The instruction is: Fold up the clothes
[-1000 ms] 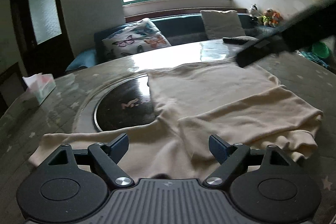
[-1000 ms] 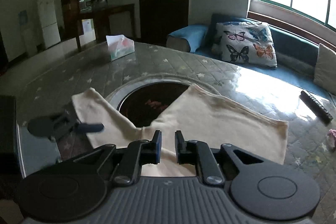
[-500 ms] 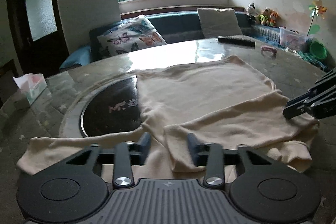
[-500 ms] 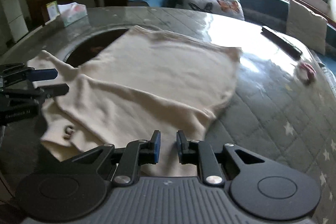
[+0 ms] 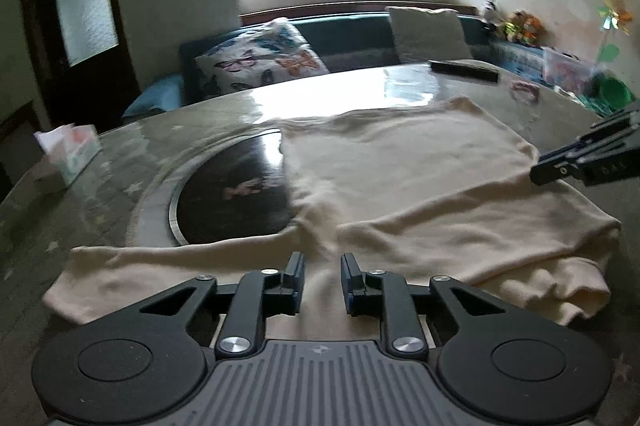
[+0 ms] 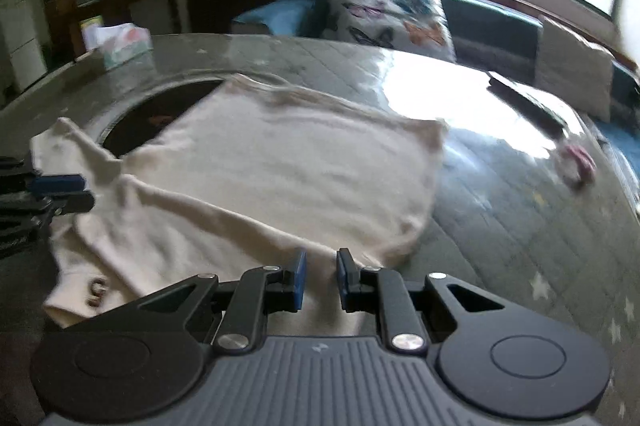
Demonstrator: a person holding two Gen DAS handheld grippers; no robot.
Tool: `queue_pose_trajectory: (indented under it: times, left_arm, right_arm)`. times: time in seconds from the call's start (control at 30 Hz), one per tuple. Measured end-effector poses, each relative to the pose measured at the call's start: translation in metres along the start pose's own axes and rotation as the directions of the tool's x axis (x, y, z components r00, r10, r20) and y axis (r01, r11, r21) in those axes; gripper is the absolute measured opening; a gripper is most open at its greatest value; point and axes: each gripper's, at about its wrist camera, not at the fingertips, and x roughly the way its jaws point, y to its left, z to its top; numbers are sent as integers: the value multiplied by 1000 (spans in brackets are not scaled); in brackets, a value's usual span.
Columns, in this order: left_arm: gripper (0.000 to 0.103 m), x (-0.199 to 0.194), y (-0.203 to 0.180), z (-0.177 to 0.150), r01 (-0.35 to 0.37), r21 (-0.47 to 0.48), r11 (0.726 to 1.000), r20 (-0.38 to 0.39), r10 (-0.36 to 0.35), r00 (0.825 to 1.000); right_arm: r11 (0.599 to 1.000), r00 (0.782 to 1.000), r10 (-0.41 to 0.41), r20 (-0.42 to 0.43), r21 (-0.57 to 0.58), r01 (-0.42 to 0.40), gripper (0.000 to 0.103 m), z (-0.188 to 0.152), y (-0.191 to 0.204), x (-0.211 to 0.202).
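A cream sweater lies spread on the round table, one sleeve folded across its body and the other stretched out at the left. My left gripper is shut on the sweater near the shoulder, and the cloth puckers toward its fingers. In the right wrist view the sweater reaches up to my right gripper, which is shut at the near edge of the cloth. The right gripper's tips also show in the left wrist view at the sweater's right side. The left gripper appears at the left edge of the right wrist view.
The table has a dark round inset partly under the sweater. A tissue box stands at its left edge. A remote and a small pink item lie at the far right. A sofa with cushions is behind.
My left gripper went from wide open to shut on the sweater. My right gripper swung from above the sweater's middle to its right edge, staying shut.
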Motion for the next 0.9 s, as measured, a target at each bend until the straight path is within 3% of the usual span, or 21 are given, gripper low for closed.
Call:
queue_pose_trajectory:
  times: [0.07,0.17,0.43,0.7,0.9]
  left_arm:
    - [39,-2,13,-1,-38,-26,999,-4,38,999]
    - [45,-3,35,-5,-104,-74,992,-21,103,994]
    - [49,-2,107,-17,-281,-238,930,-112,261,959]
    - [53,3,153,-23,-350,-345,871,-180,305,935]
    - [53,5,166,-25,-351,-407,844,-201,292,935]
  right_arm:
    - [999,1000,31,3,-37,-31,16,6,12,2]
    - [993,997,82,1,-87,-82,19,14,33,10]
    - [974,986,167,-12,-152,-167,21,31,80,38]
    - [954,975,221,-27,-201,-222,21,35,111,51]
    - [934,966,256,-38,-247,-258,21,29,121,39]
